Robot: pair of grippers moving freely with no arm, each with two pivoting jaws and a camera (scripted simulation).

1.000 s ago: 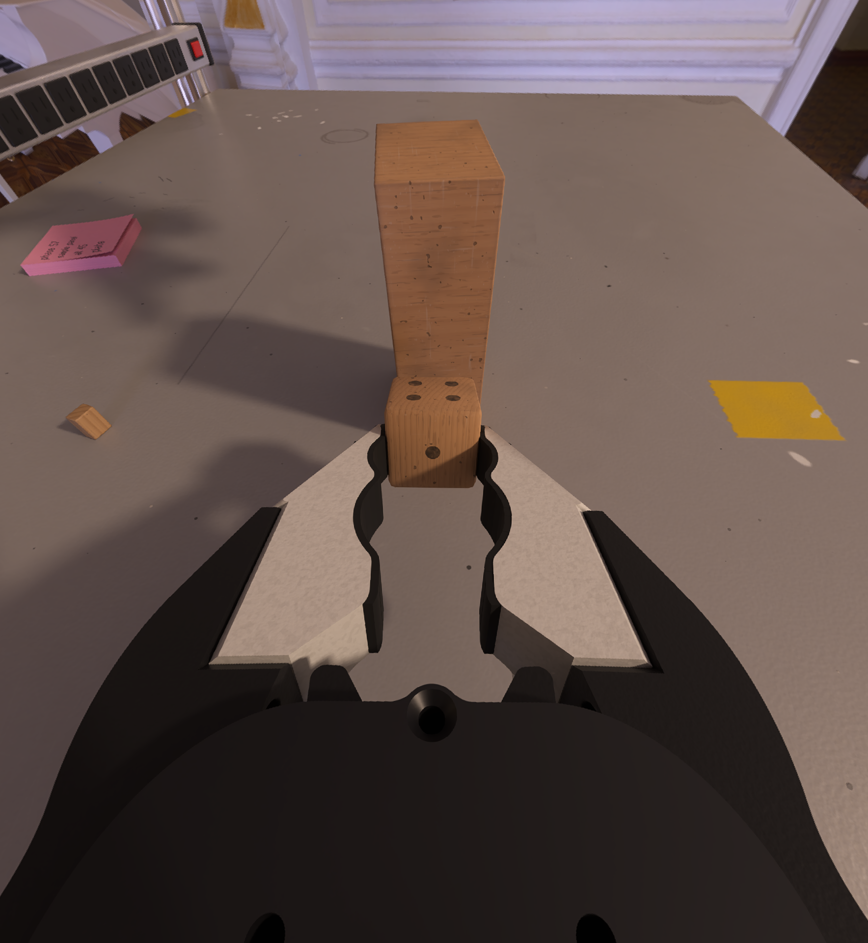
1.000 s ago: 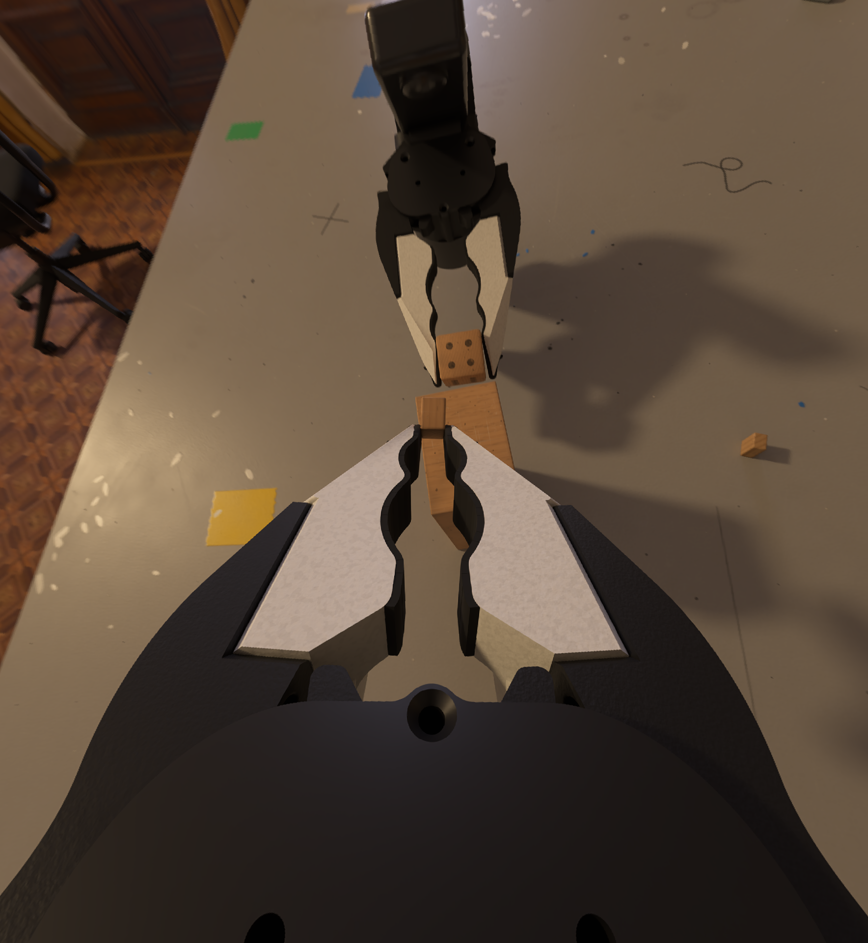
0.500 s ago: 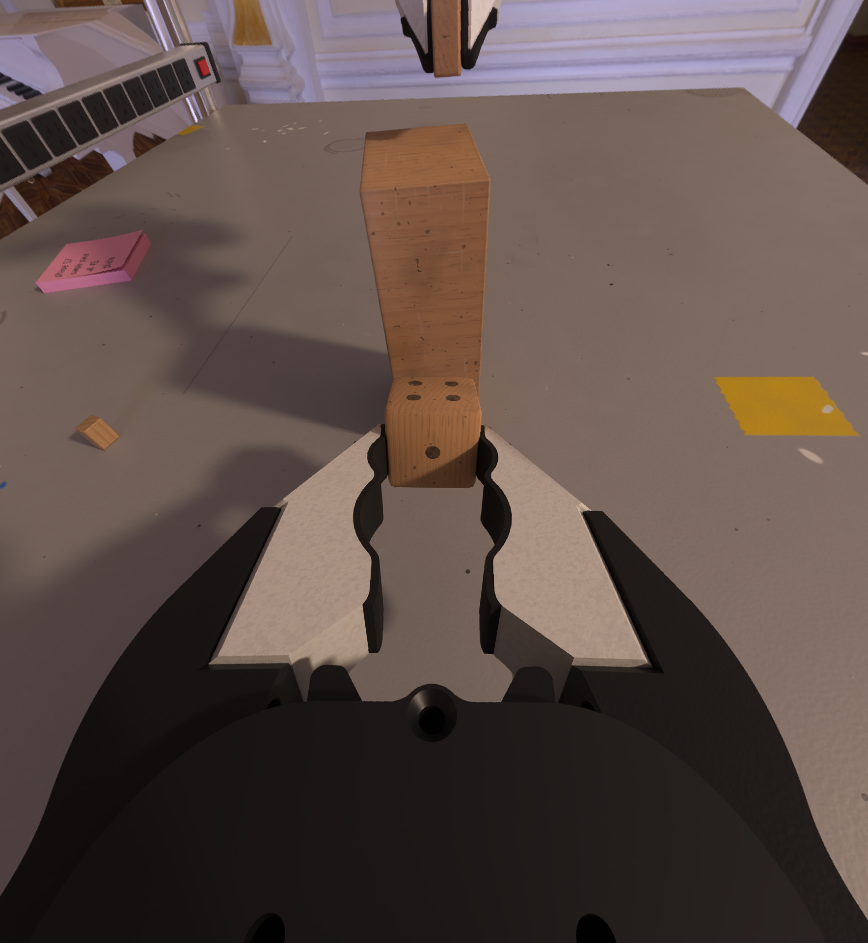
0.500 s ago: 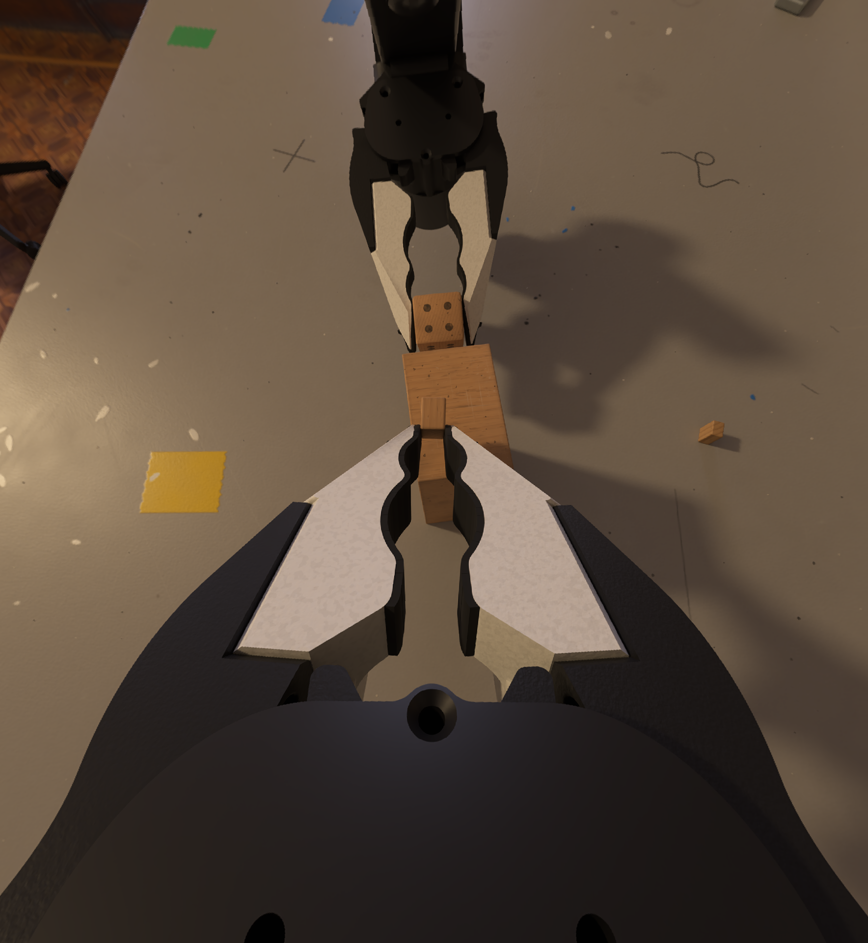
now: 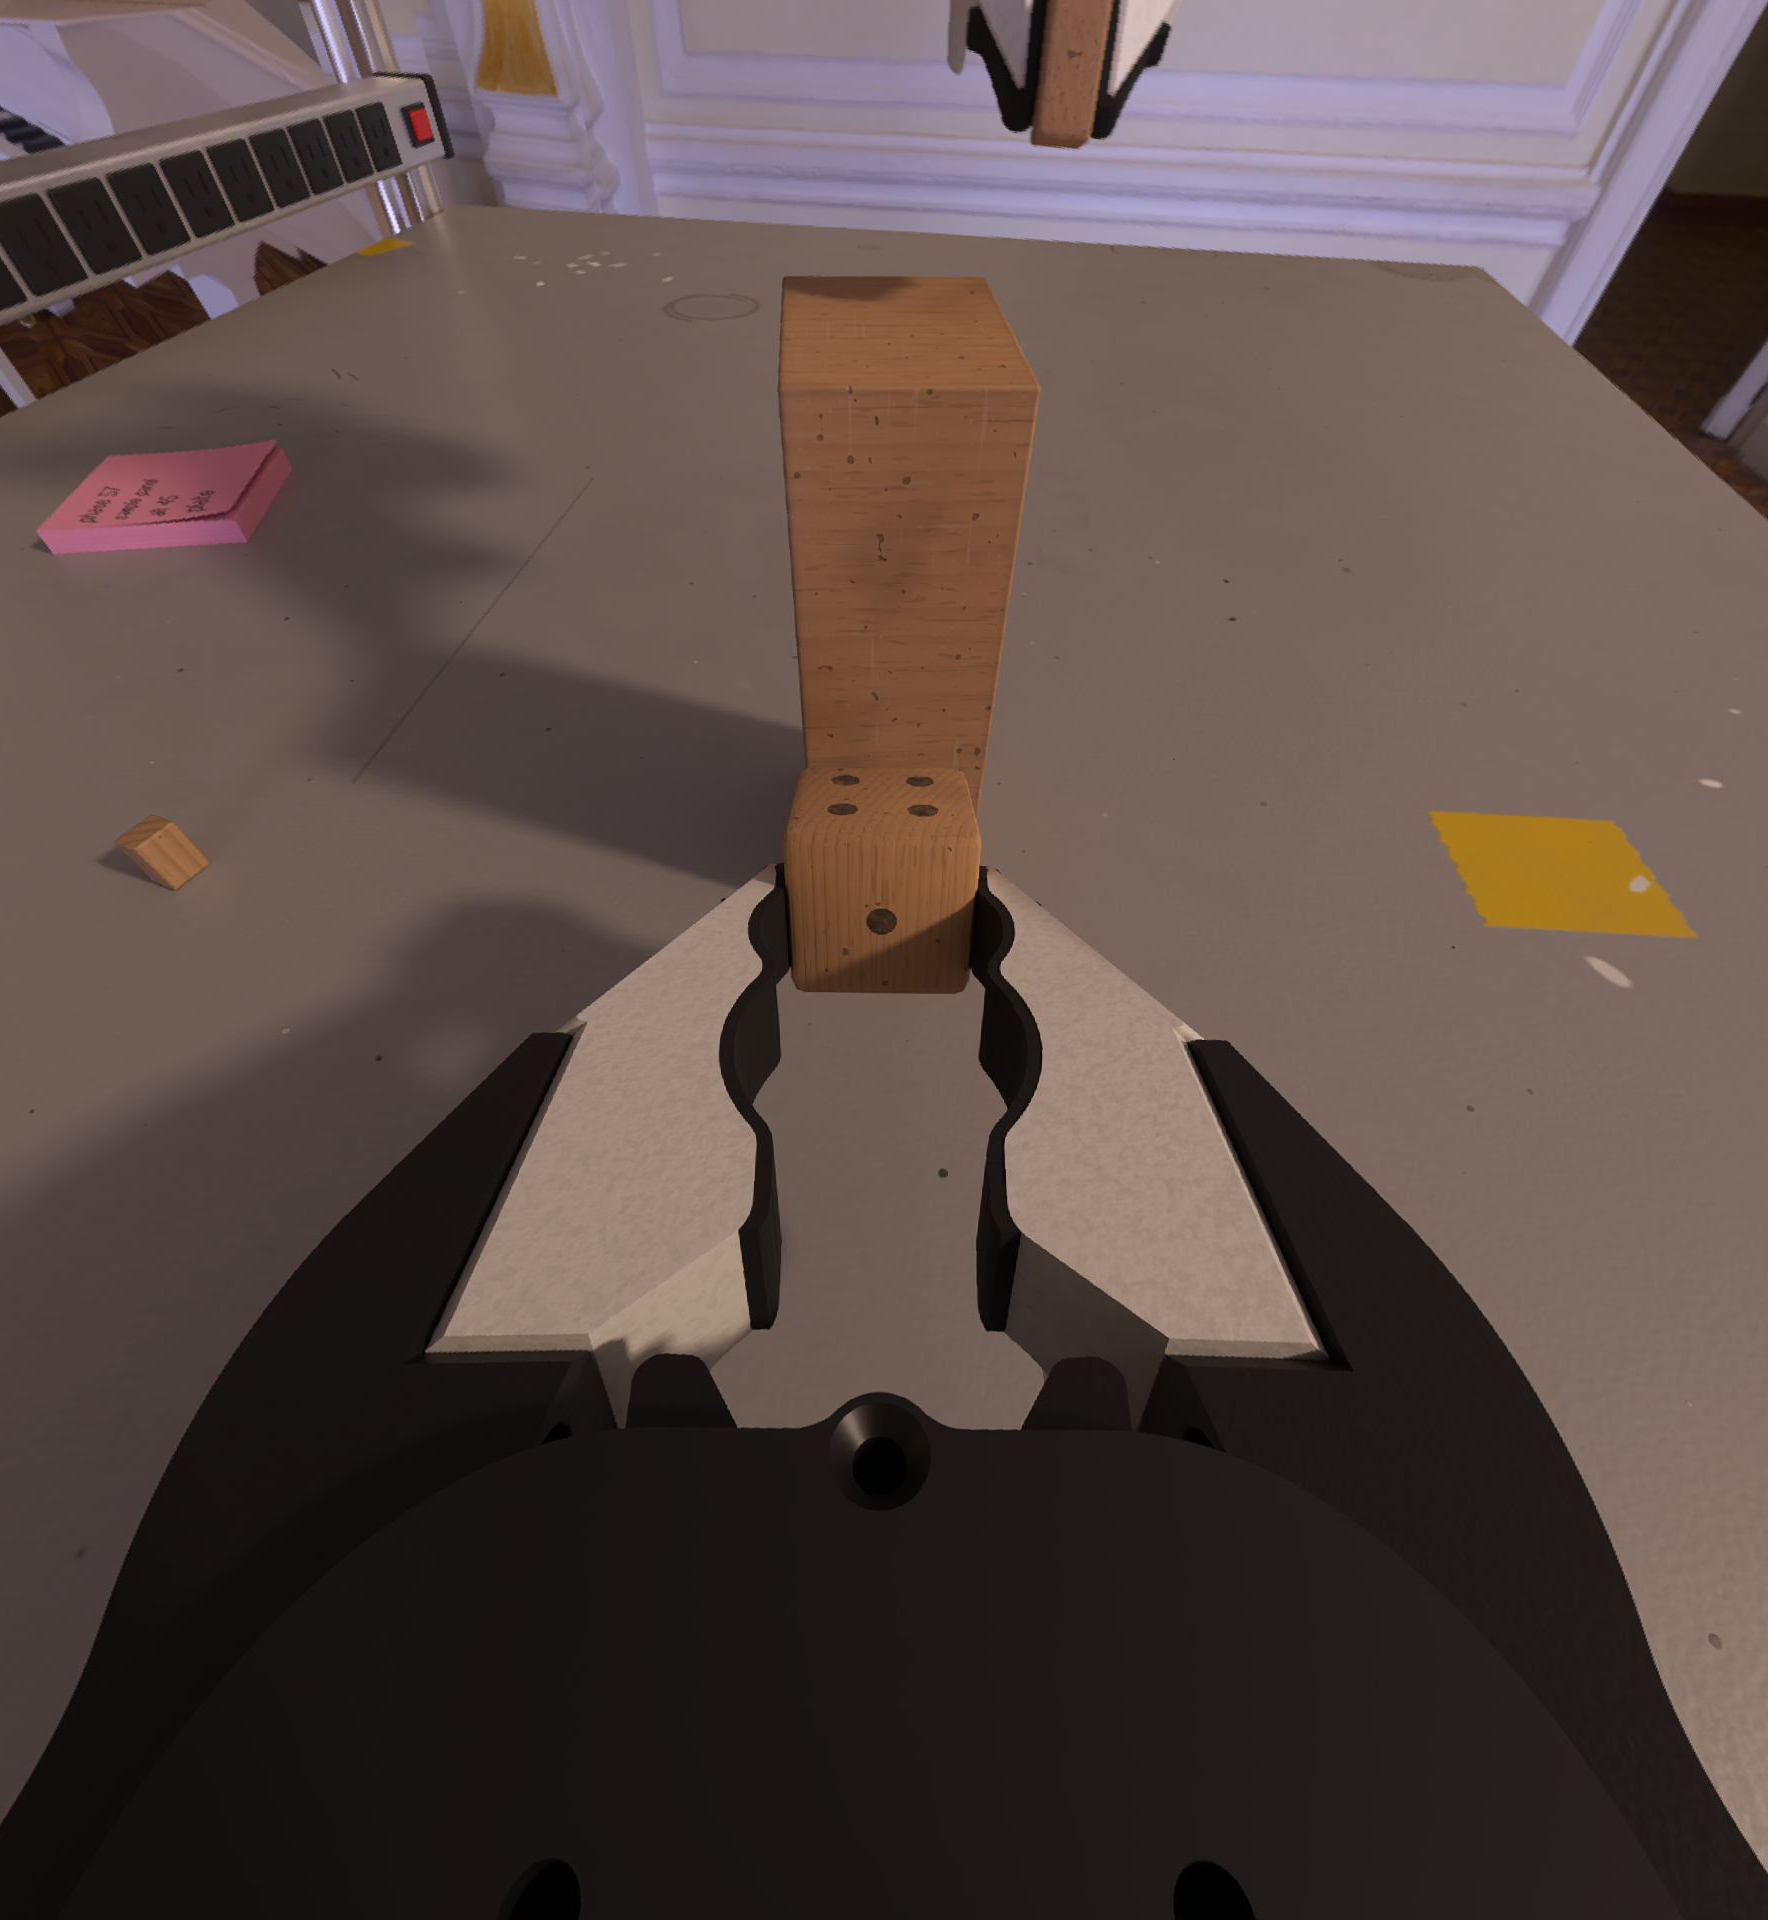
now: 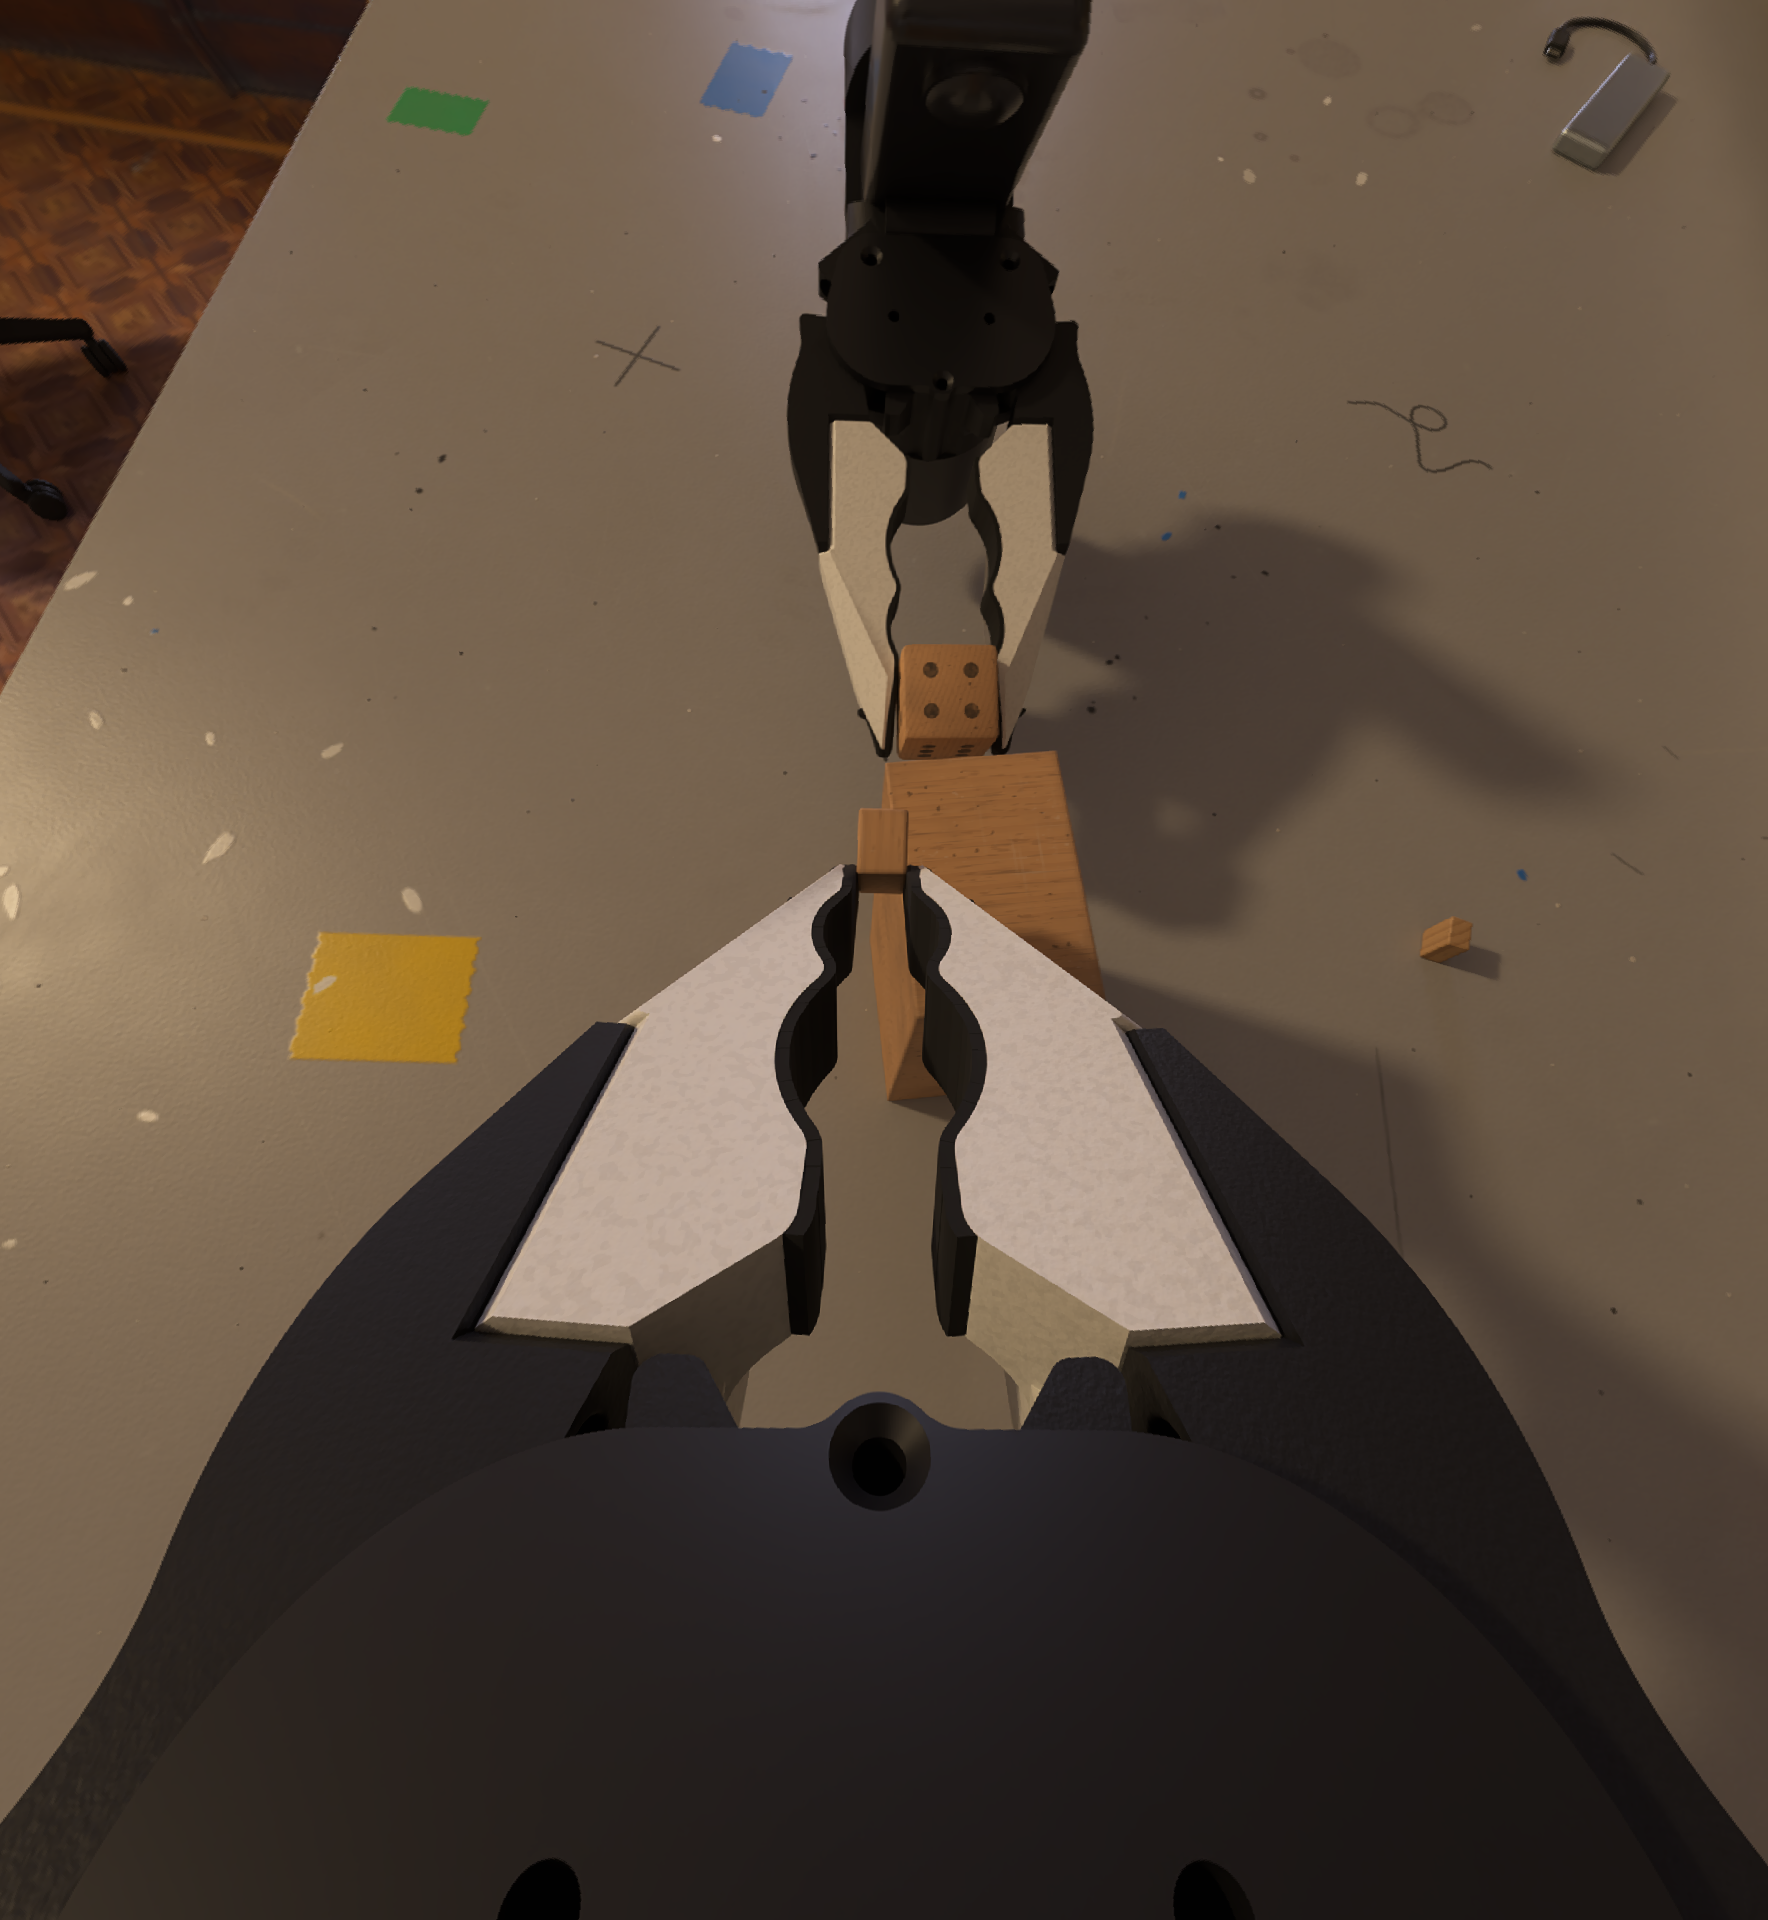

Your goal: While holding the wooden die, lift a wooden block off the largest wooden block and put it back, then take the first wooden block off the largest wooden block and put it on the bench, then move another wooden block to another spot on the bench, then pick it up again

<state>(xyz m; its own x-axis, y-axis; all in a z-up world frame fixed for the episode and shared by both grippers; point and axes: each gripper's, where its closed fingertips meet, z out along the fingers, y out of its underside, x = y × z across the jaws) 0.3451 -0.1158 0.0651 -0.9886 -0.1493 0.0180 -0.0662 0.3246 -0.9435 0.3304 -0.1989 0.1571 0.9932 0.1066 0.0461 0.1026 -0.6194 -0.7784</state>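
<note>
Wooden die (image 5: 878, 883), rounded corners, dark pips: pinched between left gripper (image 5: 878, 904) tips | tall speckled largest wooden block (image 5: 906, 540): upright on grey bench (image 5: 1275, 644), just past those tips | thin flat wooden block (image 6: 885, 914): clamped in right gripper (image 6: 882, 883), above bench | small wooden block (image 5: 161, 852): well left of left jaws

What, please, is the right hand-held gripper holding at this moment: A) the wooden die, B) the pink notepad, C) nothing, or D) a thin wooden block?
D: the right hand-held gripper is shut on a thin wooden block, raised above the tall block, while the die sits in the left hand-held gripper.
</note>
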